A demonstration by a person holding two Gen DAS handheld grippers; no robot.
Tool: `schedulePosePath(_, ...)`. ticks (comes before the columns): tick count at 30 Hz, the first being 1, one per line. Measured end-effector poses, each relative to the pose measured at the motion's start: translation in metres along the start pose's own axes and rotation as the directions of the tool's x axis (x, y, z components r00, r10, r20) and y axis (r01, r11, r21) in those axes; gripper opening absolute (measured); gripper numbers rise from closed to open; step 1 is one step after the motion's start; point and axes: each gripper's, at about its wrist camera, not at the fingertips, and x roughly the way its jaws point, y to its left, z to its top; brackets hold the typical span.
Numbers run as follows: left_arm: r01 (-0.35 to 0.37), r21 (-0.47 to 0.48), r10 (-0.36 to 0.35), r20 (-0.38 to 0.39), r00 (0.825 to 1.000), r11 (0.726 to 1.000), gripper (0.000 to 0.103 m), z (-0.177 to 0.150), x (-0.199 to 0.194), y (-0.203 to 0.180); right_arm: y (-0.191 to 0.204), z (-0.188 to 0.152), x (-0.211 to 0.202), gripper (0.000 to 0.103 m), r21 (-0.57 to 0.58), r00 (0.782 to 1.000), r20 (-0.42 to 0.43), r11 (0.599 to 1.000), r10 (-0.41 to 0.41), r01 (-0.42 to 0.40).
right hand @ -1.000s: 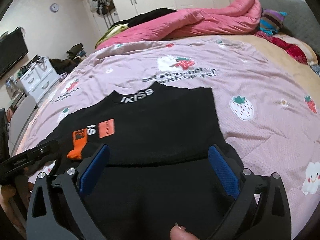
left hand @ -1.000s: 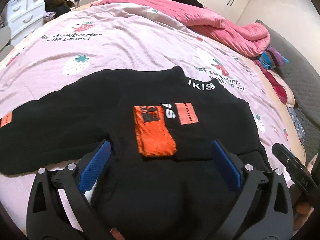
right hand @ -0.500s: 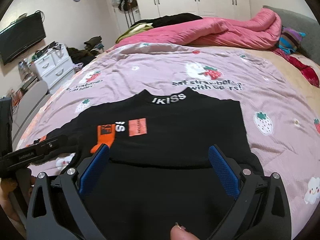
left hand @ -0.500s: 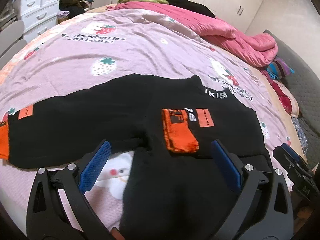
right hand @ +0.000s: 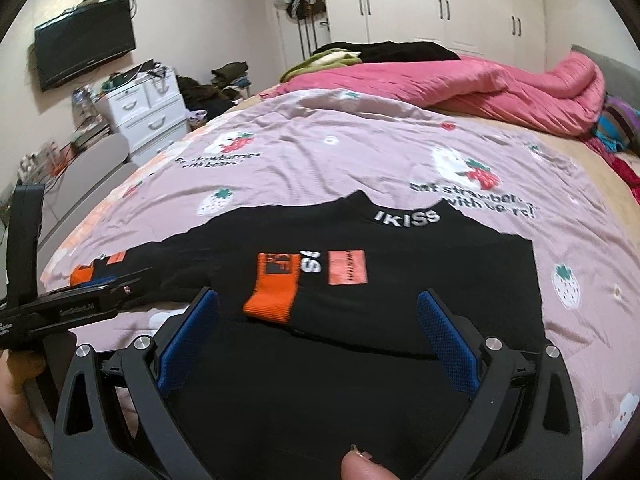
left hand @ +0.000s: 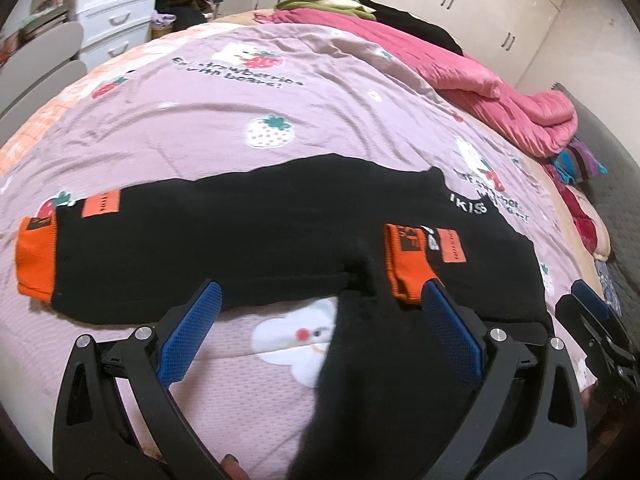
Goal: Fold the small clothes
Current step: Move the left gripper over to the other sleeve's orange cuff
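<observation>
A small black sweater (left hand: 248, 232) with orange cuffs and an "IKISS" collar lies flat on the pink strawberry-print bedspread (left hand: 248, 96). Its right sleeve is folded across the chest, with the orange cuff (right hand: 276, 288) lying on the body. The left sleeve stretches out sideways, ending in an orange cuff (left hand: 36, 264). My left gripper (left hand: 316, 320) is open and empty, low over the armpit area by the sweater's lower left. My right gripper (right hand: 318, 326) is open and empty over the sweater's lower body (right hand: 304, 380). The left gripper also shows in the right wrist view (right hand: 80, 300).
A pink quilt (right hand: 460, 84) and dark clothes lie piled at the far side of the bed. White drawers (right hand: 148, 116) and a wall television (right hand: 84, 52) stand to the left. White wardrobes (right hand: 440, 4) line the back wall. A grey headboard (left hand: 616, 184) is at the right.
The left gripper has moved left, bringing the outstretched left sleeve and its orange cuff into view. The right gripper has pulled back and tilted up a little. The sweater has not moved.
</observation>
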Motion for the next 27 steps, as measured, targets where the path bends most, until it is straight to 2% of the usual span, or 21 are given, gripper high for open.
schedulePosePath(13,-0.088,-0.117,0.091,0.018,0.996,0.989,0.094,-0.003,-0.015,0.06,0.039,0.008,0.018,0.099,-0.069,0.998,-0.024,0.996,0.056,-0.057)
schedulePosePath(19,-0.13,-0.176,0.137,0.028,0.99,0.976,0.094,-0.004,-0.023,0.088,0.06,0.012,0.026,0.099,-0.12,0.996,-0.034,0.989,0.083,-0.087)
schedulePosePath(27,-0.203,-0.238,0.22,0.044,0.975,0.95,0.094,-0.006,-0.036,0.124,0.092,0.013,0.037,0.099,-0.196,0.99,-0.059,0.971,0.127,-0.136)
